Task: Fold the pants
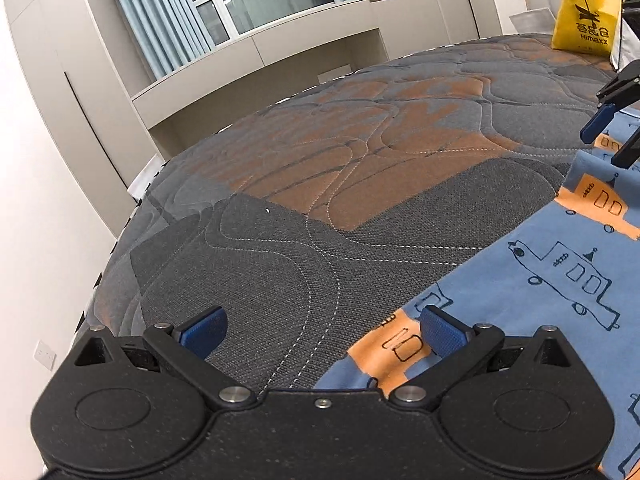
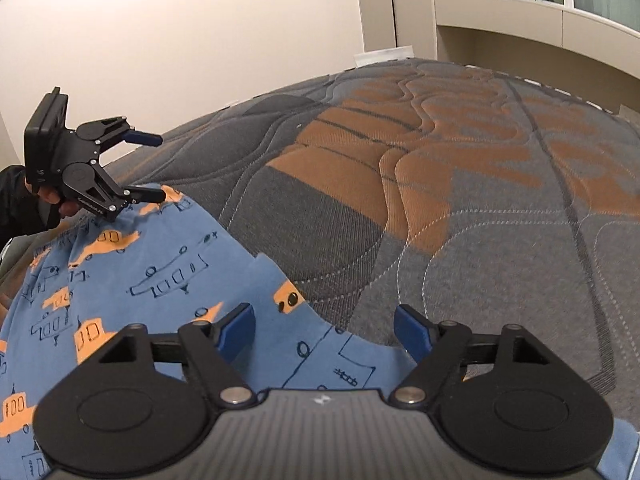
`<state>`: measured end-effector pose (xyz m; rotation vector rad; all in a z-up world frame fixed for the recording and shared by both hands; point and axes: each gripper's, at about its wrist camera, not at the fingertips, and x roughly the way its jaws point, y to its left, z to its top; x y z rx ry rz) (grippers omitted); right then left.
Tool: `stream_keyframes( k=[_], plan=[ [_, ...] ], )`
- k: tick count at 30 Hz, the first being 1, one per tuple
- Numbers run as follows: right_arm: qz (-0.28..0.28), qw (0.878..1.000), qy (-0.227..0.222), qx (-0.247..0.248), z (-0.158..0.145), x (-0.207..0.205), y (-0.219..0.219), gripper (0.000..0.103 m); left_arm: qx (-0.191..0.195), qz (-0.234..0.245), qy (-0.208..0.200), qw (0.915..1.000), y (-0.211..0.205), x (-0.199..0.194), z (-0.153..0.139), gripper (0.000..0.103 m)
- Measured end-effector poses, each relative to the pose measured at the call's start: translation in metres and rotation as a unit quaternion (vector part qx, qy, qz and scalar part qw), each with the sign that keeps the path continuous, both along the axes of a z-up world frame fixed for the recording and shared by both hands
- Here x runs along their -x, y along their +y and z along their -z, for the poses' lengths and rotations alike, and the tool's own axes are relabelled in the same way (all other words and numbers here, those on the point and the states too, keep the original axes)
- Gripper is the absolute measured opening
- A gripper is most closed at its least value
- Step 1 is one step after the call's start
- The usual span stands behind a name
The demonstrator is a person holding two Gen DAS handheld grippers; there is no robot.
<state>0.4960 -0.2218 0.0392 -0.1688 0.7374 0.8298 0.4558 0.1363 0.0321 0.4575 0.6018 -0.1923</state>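
Observation:
Blue pants [image 1: 532, 280] printed with orange and outlined buses lie flat on a quilted grey and orange mattress [image 1: 320, 184]. In the right wrist view the pants [image 2: 132, 280] fill the lower left. My left gripper [image 1: 322, 330] is open and empty, low over the pants' edge, one blue pad above the fabric and one above the mattress. It also shows in the right wrist view [image 2: 154, 166], open, at the far corner of the pants. My right gripper [image 2: 324, 330] is open and empty over the near fabric edge. It shows in the left wrist view [image 1: 612, 136] at the right border.
A yellow shopping bag [image 1: 586, 16] stands at the mattress's far corner. A beige wall [image 2: 180, 32] and cabinets [image 1: 60, 92] border the bed, with a window ledge and curtains [image 1: 160, 12] behind. The mattress [image 2: 460, 184] stretches wide beyond the pants.

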Motion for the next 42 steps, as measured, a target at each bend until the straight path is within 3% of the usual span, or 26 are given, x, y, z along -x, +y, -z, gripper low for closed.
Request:
stream_keyframes(
  k=[7,17,21,23,25,27,31,38,42],
  plan=[
    [0.008,1.000,0.013,0.021,0.012,0.000,0.000,0.063,-0.011,0.014,0.007,0.9998,-0.010,0.003,0.008,0.102],
    [0.031,0.999,0.003,0.021,0.017,-0.003,-0.006,0.056,-0.015,0.006,0.018,0.9997,-0.011,-0.002,0.008,0.099],
    [0.026,0.999,-0.004,0.021,0.018,0.003,-0.002,0.038,0.012,0.007,0.037,0.9992,-0.008,-0.002,0.006,0.075],
    [0.025,0.999,-0.009,0.023,0.016,0.007,0.000,0.025,0.020,0.016,0.045,0.9987,-0.009,0.000,0.006,0.055],
    [0.025,0.999,-0.015,0.026,0.016,0.014,0.003,0.013,0.026,0.033,0.055,0.9976,-0.014,0.005,0.006,0.021],
    [0.032,0.999,-0.023,0.031,0.015,0.021,0.006,0.007,0.014,0.037,0.057,0.9976,-0.022,0.009,0.008,0.004],
    [0.059,0.996,-0.054,0.049,0.012,0.036,0.008,0.003,-0.018,0.023,0.034,0.9990,-0.035,0.016,0.005,0.000],
    [0.144,0.975,-0.153,0.075,-0.015,0.037,0.009,0.003,-0.001,-0.044,-0.042,0.9981,-0.029,0.006,-0.026,0.000],
    [0.153,0.972,-0.162,0.079,-0.027,0.012,0.027,0.003,0.005,-0.075,-0.023,0.9969,-0.025,-0.020,-0.019,0.000]
  ],
)
